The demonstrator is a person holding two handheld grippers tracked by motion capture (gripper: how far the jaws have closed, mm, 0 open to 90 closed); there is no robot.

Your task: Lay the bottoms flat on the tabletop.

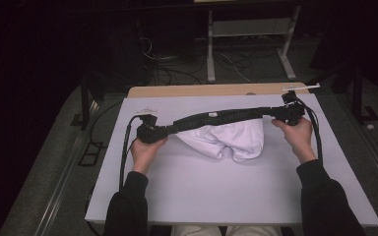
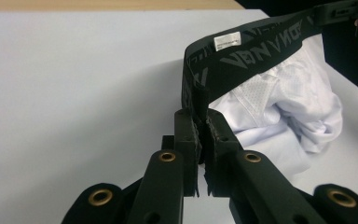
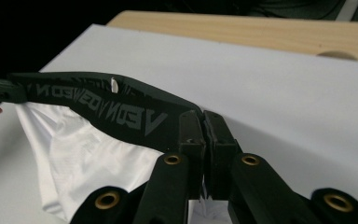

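A pair of white underwear (image 1: 229,136) with a black lettered waistband (image 1: 221,116) hangs stretched between my two grippers above the white table (image 1: 216,196). My left gripper (image 1: 150,132) is shut on the waistband's left end (image 2: 200,100). At the right end (image 3: 168,122) my right gripper (image 1: 288,114) is also shut on the band. In the left gripper view the white fabric (image 2: 284,116) bunches on the table below the band, with a small white label (image 2: 227,41) on the band's inner side. In the right gripper view the white fabric (image 3: 74,154) droops under the band.
The white surface covers a wooden table whose bare strip (image 1: 216,90) shows at the far edge. Beyond it stand a metal frame (image 1: 248,44) and cables on the dark floor. A small white clip-like piece (image 1: 300,87) lies at the far right corner.
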